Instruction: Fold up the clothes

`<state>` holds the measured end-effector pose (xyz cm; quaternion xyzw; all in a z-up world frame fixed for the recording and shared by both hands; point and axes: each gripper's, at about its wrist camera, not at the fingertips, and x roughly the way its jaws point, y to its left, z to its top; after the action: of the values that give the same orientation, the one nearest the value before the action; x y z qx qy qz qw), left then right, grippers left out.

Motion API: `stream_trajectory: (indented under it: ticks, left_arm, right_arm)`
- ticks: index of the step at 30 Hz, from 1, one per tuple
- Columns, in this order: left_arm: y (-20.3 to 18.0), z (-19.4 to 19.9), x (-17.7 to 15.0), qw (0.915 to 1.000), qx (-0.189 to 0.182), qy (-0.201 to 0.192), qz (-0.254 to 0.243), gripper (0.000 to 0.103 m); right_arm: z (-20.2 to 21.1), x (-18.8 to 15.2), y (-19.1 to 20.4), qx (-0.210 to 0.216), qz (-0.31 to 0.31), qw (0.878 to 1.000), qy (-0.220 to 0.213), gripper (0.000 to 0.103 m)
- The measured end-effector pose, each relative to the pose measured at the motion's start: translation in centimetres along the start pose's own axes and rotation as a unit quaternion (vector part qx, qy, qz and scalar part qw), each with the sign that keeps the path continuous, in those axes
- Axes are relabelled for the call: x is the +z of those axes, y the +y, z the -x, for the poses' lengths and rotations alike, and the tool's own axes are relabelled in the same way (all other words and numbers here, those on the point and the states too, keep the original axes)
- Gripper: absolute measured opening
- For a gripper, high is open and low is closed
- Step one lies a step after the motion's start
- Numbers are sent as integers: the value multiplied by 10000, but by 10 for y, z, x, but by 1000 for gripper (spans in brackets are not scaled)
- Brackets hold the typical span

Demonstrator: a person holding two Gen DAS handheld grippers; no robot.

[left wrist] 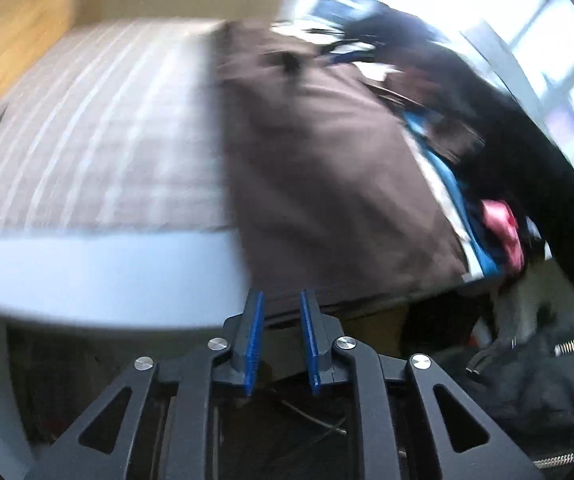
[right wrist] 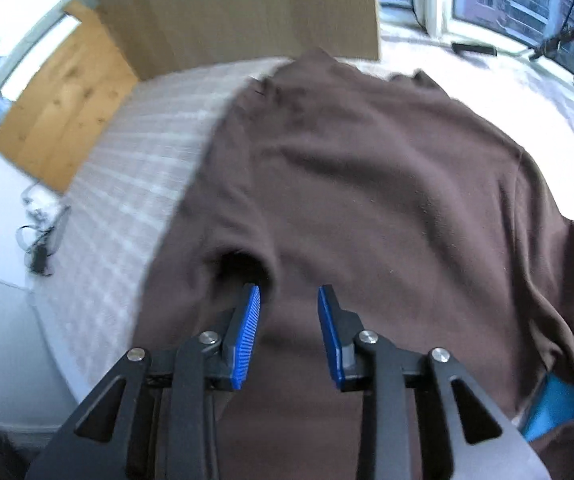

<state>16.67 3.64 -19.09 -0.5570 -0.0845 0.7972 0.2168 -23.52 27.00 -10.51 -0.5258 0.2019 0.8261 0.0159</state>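
A brown garment (right wrist: 367, 184) lies spread on a bed with a pale checked cover (right wrist: 135, 184), hanging over the near edge. My right gripper (right wrist: 289, 300) is open, its blue pads (right wrist: 247, 336) just above the cloth near a dark fold opening (right wrist: 239, 264); nothing is held. In the blurred left wrist view the same brown garment (left wrist: 327, 168) lies on the checked cover (left wrist: 99, 140). My left gripper (left wrist: 281, 300) is open with a narrow gap, at the garment's near hanging edge, empty.
A wooden headboard (right wrist: 227, 12) and a wooden board (right wrist: 59, 96) stand behind the bed. A person in dark clothes (left wrist: 507, 128) with blue and pink items (left wrist: 503, 232) is at the right. A dark zipped bag (left wrist: 547, 380) sits lower right. Windows are behind.
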Motion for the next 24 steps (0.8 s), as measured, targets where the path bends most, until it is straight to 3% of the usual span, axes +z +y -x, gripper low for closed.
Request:
stream_trajectory:
  ticks: [2, 9, 11, 12, 13, 14, 16, 19, 21, 22, 23, 24]
  left_arm:
    - [13, -13, 0, 9995, -39, 74, 299, 17]
    - [-2, -49, 3, 9995, -59, 276, 148, 17]
    - [-1, -54, 4, 9994, 33, 227, 274, 4]
    - [-2, -55, 3, 9993, 23, 221, 284, 4]
    - [-6, -54, 2, 9994, -31, 229, 252, 3]
    - [-11, -52, 0, 9997, -3, 214, 126, 3]
    - [-22, -43, -7, 9996, 165, 149, -197, 3]
    - [-17, -35, -11, 9994, 265, 121, -187, 3]
    - [-11, -35, -7, 9997, 196, 144, -4, 4]
    - [-7, -35, -5, 9997, 153, 166, 98, 5]
    - [-6, -37, -3, 9996, 156, 173, 148, 5]
    - [-8, -39, -3, 9996, 203, 174, 130, 6]
  right_arm:
    - [2, -9, 14, 181, 163, 9997, 53, 30]
    - [-43, -31, 53, 410, 511, 9957, 658, 30]
    - [-53, -36, 58, 385, 625, 9947, 727, 29]
    - [-56, -38, 60, 362, 709, 9939, 758, 26]
    - [-60, -42, 61, 281, 799, 9929, 831, 8]
    - [-64, -45, 60, 190, 853, 9918, 928, 4]
    - [-68, -49, 59, 120, 982, 9891, 1092, 4]
    - [-56, -41, 60, 41, 1173, 9858, 1203, 4]
    - [-36, -25, 60, 56, 1246, 9877, 946, 8]
    - [-27, -13, 58, 55, 1206, 9899, 744, 21]
    - [-21, 2, 56, 26, 1115, 9923, 530, 39]
    - [-20, 17, 54, -31, 1024, 9942, 336, 47]
